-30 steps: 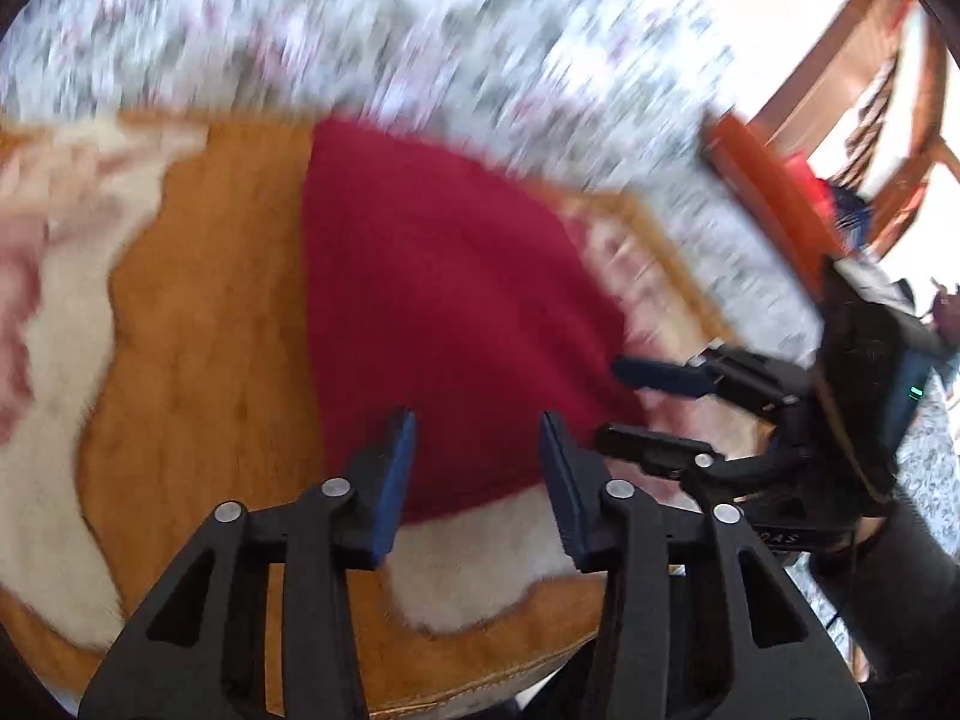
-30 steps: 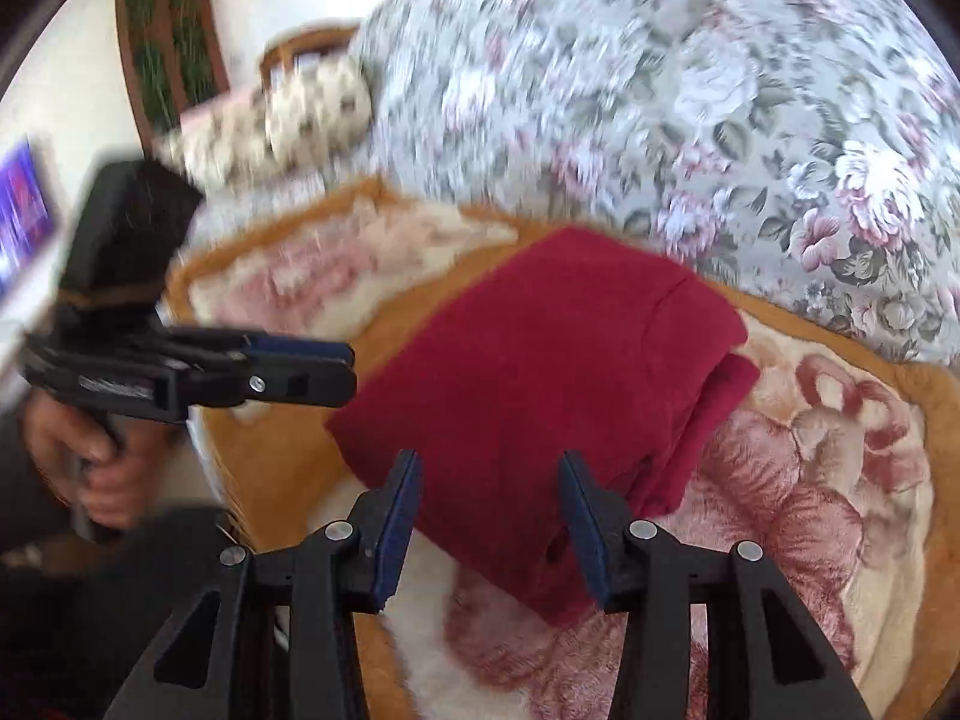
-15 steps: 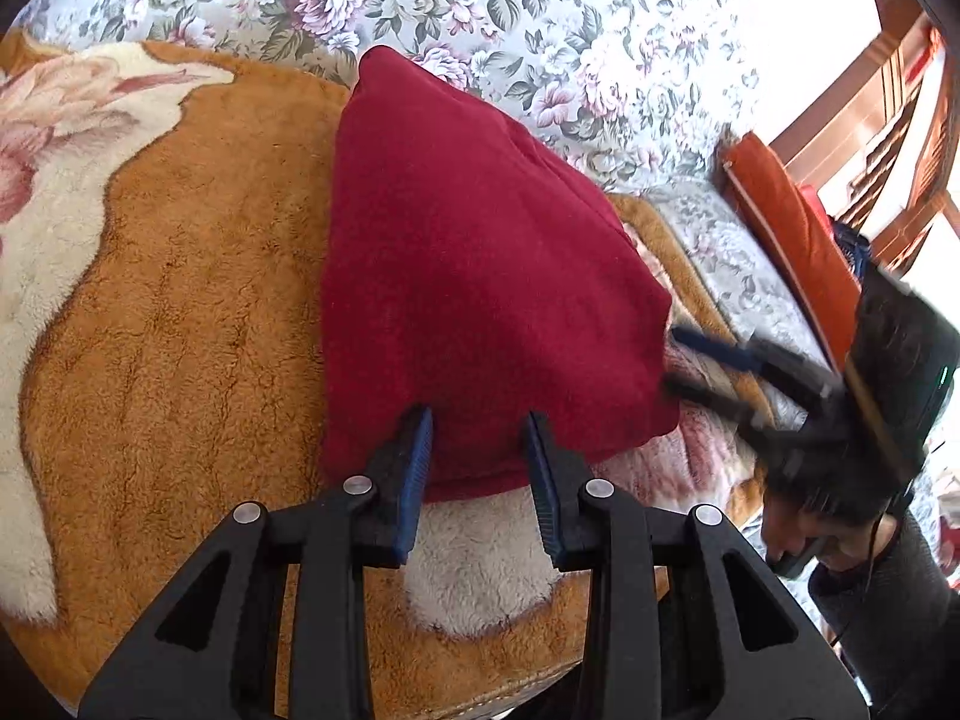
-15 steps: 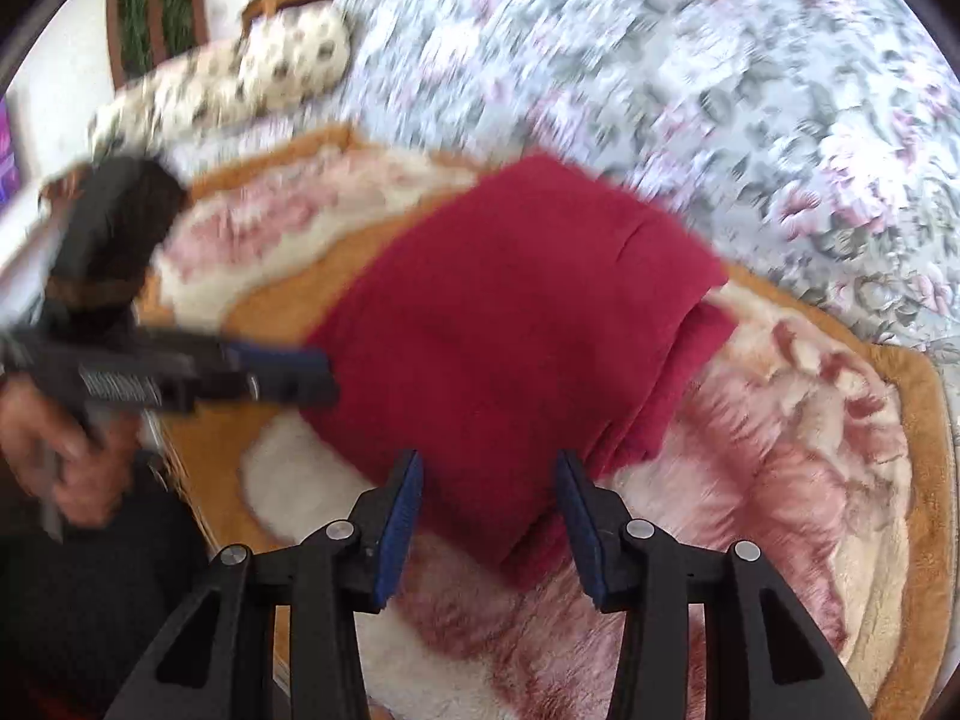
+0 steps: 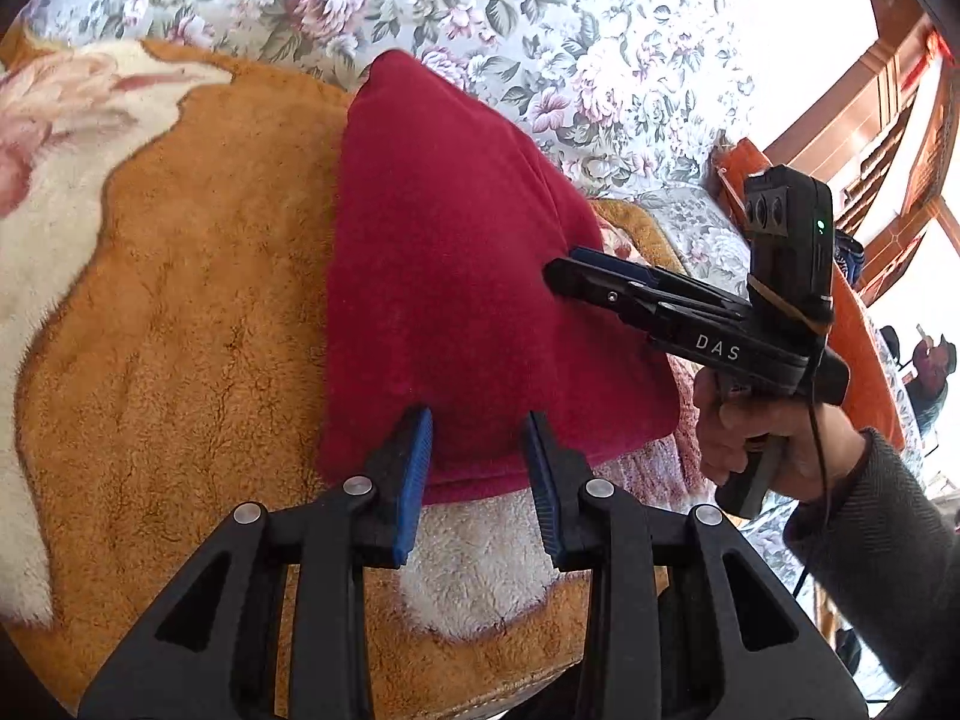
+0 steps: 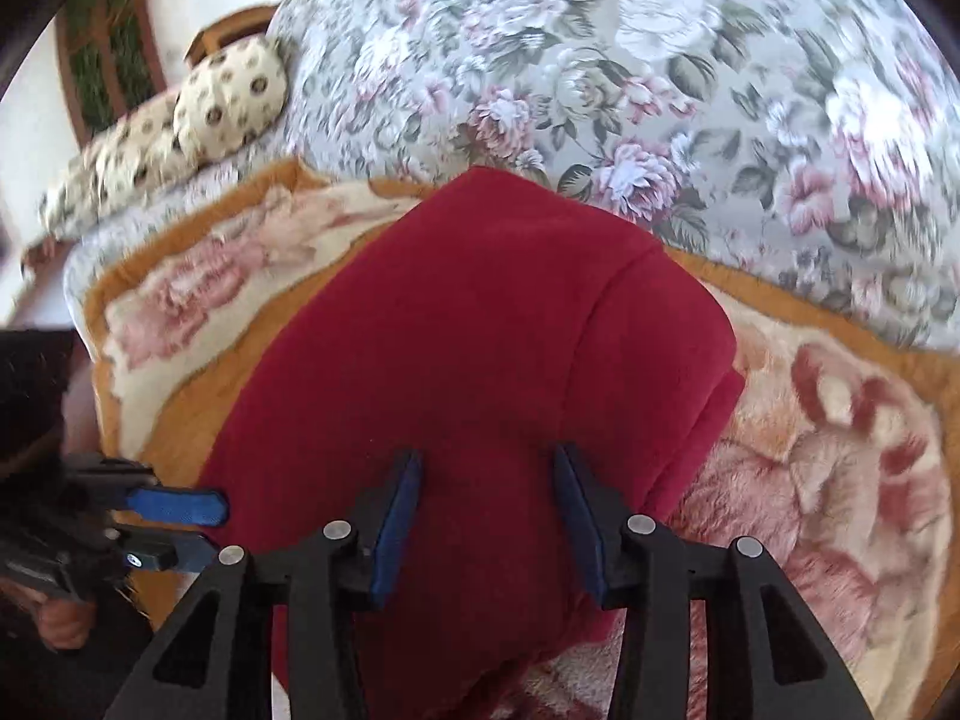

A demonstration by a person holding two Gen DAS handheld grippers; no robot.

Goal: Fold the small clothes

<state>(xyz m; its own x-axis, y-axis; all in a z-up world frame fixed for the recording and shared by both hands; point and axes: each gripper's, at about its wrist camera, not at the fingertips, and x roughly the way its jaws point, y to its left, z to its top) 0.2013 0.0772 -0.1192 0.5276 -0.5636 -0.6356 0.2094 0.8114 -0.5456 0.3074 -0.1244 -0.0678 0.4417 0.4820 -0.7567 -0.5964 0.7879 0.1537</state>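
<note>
A folded dark red garment (image 5: pixel 456 276) lies on an orange and cream plush blanket (image 5: pixel 198 312). My left gripper (image 5: pixel 477 450) is open, its blue-padded fingers straddling the garment's near edge. My right gripper (image 6: pixel 486 492) is open and sits over the garment (image 6: pixel 480 330) near its middle. In the left wrist view the right gripper (image 5: pixel 570 267) reaches in over the garment's right side. In the right wrist view the left gripper (image 6: pixel 198 531) sits at the garment's left edge.
The blanket (image 6: pixel 840 480) lies on a grey floral bedspread (image 6: pixel 660 90). A spotted cream pillow (image 6: pixel 228 96) lies far left. An orange cushion (image 5: pixel 858 324) and wooden furniture (image 5: pixel 870 96) stand at the right. A hand (image 5: pixel 774 438) holds the right gripper.
The right gripper has moved in from the garment's right edge to over its middle. The left gripper has moved onto the near edge and its fingers have narrowed a little.
</note>
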